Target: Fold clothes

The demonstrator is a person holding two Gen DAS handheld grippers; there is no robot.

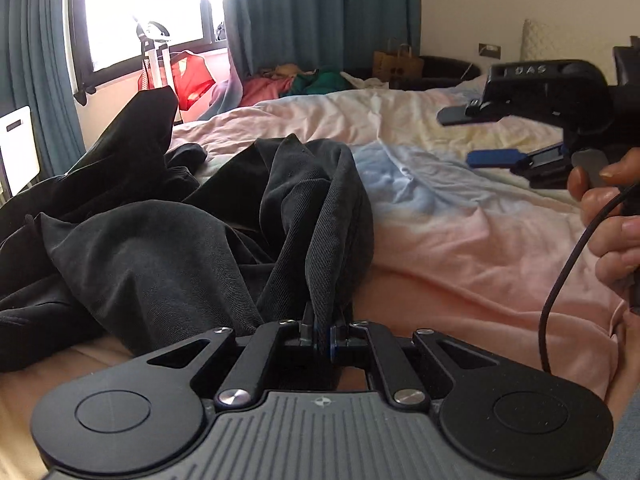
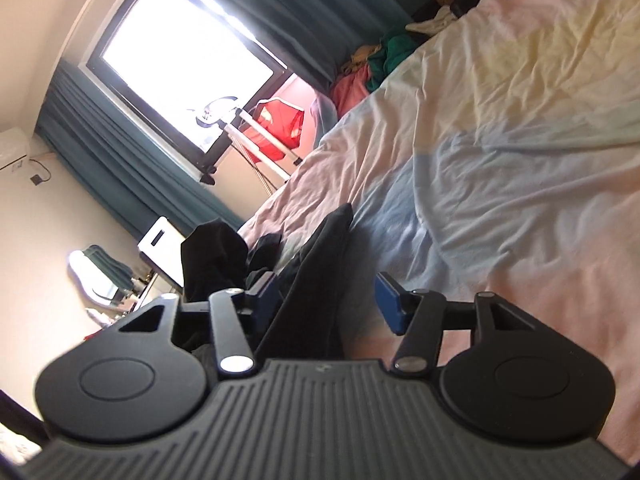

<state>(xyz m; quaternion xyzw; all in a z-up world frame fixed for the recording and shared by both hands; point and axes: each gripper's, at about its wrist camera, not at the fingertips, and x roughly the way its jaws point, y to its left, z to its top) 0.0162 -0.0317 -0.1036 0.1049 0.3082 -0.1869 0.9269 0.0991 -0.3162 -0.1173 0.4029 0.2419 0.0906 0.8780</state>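
on the pastel bedsheet point(image 1: 460, 240) a crumpled black garment point(image 1: 160, 240) lies at the left. left gripper point(image 1: 325, 336) is clamped tight on a raised fold of it. right gripper point(image 2: 326, 300) hangs wide open, holding nothing, garment edge between its fingers.

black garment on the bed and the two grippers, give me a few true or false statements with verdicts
1. The left gripper is shut on a fold of the black fabric garment. True.
2. The right gripper is clamped on the garment. False: its blue-padded fingers stand apart, open, with nothing pinched between them.
3. The garment lies neatly folded flat. False: it is bunched and rumpled, with one part pulled up by the left gripper.
4. The garment rests on a wrinkled pastel pink, blue and yellow bedsheet. True.
5. The teal curtains cover the whole window. False: they hang at its sides, and bright light comes through.
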